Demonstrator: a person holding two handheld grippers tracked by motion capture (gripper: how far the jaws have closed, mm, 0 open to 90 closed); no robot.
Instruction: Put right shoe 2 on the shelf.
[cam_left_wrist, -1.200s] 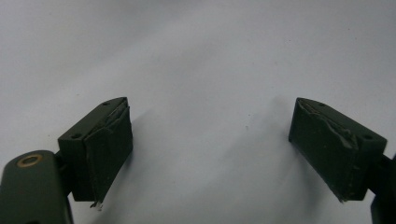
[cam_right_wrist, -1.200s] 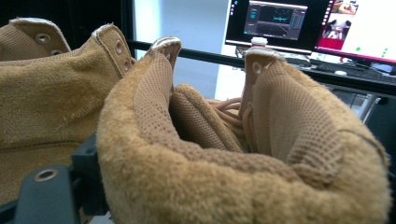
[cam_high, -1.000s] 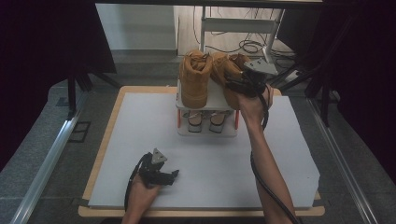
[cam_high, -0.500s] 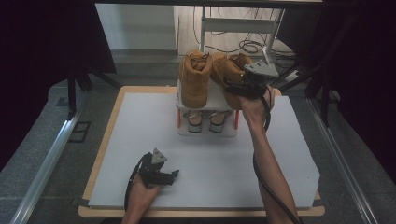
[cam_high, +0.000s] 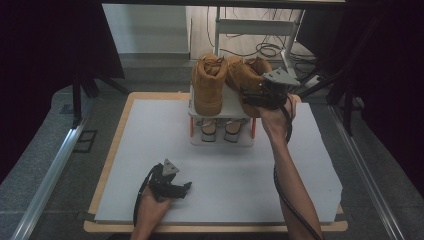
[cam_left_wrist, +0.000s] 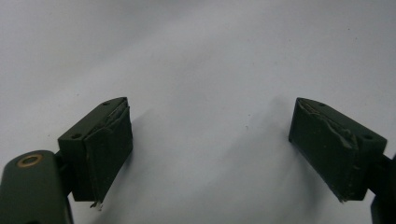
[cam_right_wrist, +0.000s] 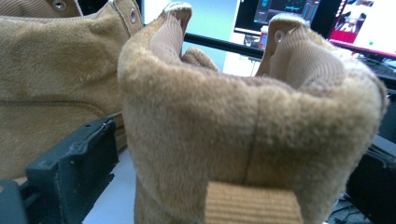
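Observation:
Two tan suede boots stand on the top shelf of a small white shoe rack (cam_high: 234, 104). The left boot (cam_high: 207, 90) (cam_right_wrist: 46, 70) is upright. The right boot (cam_high: 244, 72) (cam_right_wrist: 243, 116) has its heel toward my right gripper (cam_high: 253, 98) (cam_right_wrist: 233, 154). That gripper's jaws have just been opening and now stand wide on either side of the boot's heel collar, with a gap showing at the left pad (cam_right_wrist: 88, 158). My left gripper (cam_high: 184, 191) (cam_left_wrist: 210, 126) rests low over the white table mat (cam_high: 150, 140), open and with nothing between its jaws.
A pair of light shoes (cam_high: 220, 127) sits on the rack's lower shelf. The mat lies on a wooden board (cam_high: 117, 145) with metal rails at both sides. Cables and a desk frame (cam_high: 260, 30) lie beyond the rack. Lit screens (cam_right_wrist: 327, 18) show behind the boots.
The right hand has shifted only slightly at the right boot's heel. The left hand and its gripper have kept still on the mat.

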